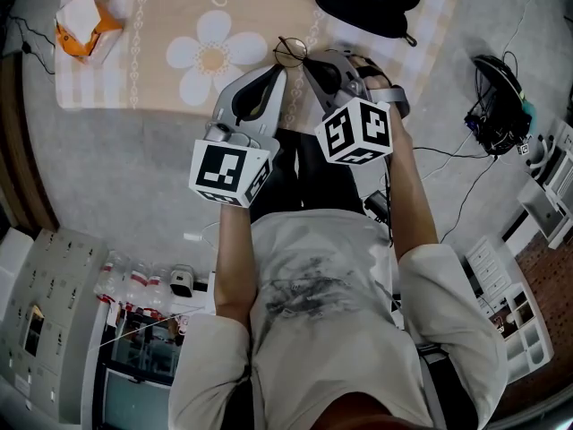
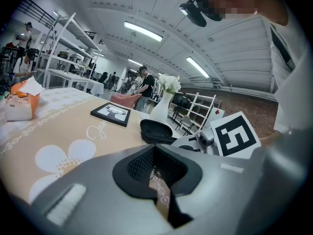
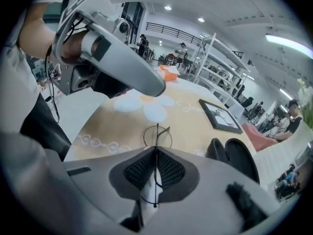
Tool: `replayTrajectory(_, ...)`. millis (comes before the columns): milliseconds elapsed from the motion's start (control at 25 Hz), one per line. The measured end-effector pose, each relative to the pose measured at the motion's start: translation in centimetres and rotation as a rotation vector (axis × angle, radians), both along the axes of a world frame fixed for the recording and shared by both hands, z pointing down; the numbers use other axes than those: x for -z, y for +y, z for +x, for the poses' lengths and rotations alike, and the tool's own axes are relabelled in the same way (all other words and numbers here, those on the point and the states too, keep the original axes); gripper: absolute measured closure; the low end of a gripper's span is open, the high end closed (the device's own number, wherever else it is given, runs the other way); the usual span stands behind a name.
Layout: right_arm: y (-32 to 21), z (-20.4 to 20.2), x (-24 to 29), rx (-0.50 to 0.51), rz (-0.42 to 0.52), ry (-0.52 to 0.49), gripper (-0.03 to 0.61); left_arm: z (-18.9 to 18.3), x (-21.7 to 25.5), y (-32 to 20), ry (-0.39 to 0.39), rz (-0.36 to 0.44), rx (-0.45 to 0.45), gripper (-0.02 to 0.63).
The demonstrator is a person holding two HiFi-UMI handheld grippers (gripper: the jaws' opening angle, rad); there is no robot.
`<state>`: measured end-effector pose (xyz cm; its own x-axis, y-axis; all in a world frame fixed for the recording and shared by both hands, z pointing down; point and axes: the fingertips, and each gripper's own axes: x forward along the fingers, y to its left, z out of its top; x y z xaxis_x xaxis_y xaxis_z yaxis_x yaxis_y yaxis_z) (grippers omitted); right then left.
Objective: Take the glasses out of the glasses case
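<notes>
Right tool (image 3: 156, 153): jaws closed on the glasses (image 3: 157, 131), the thin wire frame pinched edge-on between the ribbed pads, one round lens standing out past the tips; a narrow pinch like this probably suits so slight a frame
Left tool (image 2: 155, 153): jaws drawn together, only a sliver of patterned cloth showing through the seam; nothing clearly sits between the pads, so it reads as closed and empty, though a fine wire beyond the gap is too small to judge
How the tools stand: in the head view the left tool (image 1: 277, 74) and right tool (image 1: 313, 61) point away from the person, tips near each other; the left one seems kept close to help with the frame
Glasses: in the head view the glasses (image 1: 291, 50) are held just above the near edge of the counter (image 1: 161, 7), between the two tool tips, and clear of the case
Glasses case (image 1: 367, 3): black, lying open farther in from the near edge and to the right, well apart from the glasses; it looks empty
Task stage: judging by this, the glasses are out and only need setting down
Risk: the wire could bend or slip if the pinch shifts
Beyond: an orange tissue box (image 1: 85, 25) near the counter's left edge; a dark picture frame (image 3: 220, 115) lying flat beyond the case
</notes>
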<state>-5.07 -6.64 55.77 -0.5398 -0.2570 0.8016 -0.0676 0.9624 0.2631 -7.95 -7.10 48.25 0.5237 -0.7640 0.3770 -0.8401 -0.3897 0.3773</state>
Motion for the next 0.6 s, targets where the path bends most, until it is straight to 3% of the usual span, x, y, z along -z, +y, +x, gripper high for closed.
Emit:
replayTrajectory(280, 0.09, -0.15, 0.12, 0.0, -0.007, -0.013, 0.558, 0.23, 0.04, 0.07, -0.002, 0.0, -0.01, 0.606)
replayTrajectory(600, 0.16, -0.09, 0.3, -0.008, -0.015, -0.016, 0.488, 0.13, 0.21, 0.13, -0.004, 0.003, -0.017, 0.606)
